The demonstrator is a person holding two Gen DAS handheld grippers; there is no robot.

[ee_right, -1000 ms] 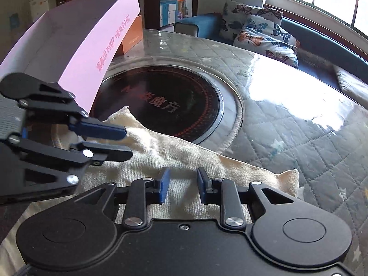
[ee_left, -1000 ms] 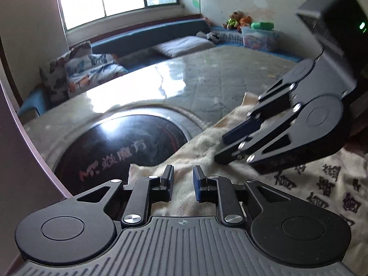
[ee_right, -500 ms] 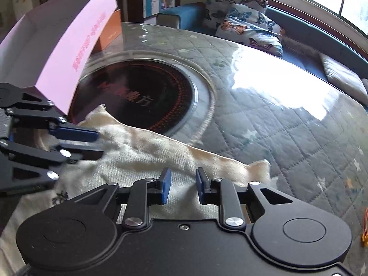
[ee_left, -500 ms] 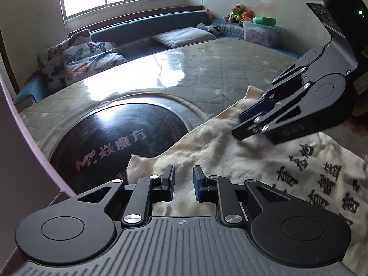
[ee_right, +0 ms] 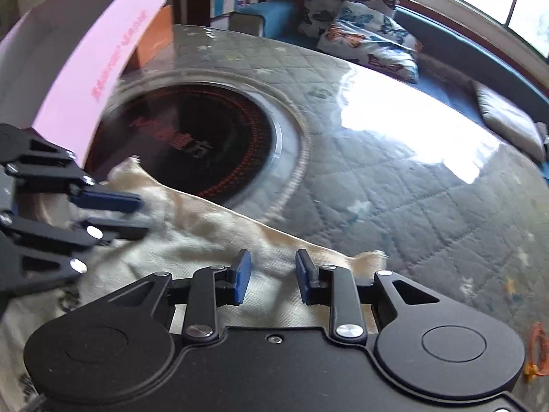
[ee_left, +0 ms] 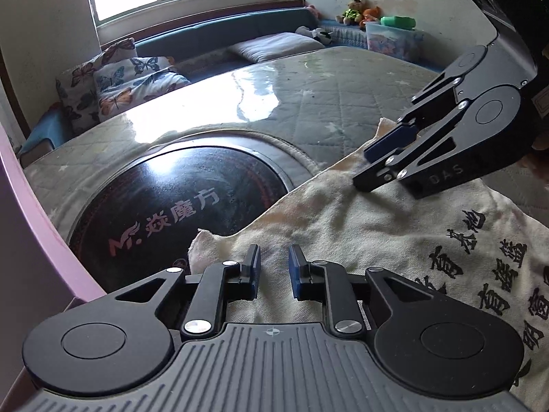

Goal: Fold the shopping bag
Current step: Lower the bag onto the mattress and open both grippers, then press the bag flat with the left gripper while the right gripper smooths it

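Hovering over cream shopping bag: both claws, jaws parted.

bag on table | far edge over hob (partly) | box left of hob

The bag is cream cloth, stained and wrinkled, lying flat on the quilted table. Black Chinese characters are printed on its near right part in the left wrist view. Its far edge runs slantwise across the rim of the round black glass plate, one corner on the dark glass to the left, the other on the quilting further right.
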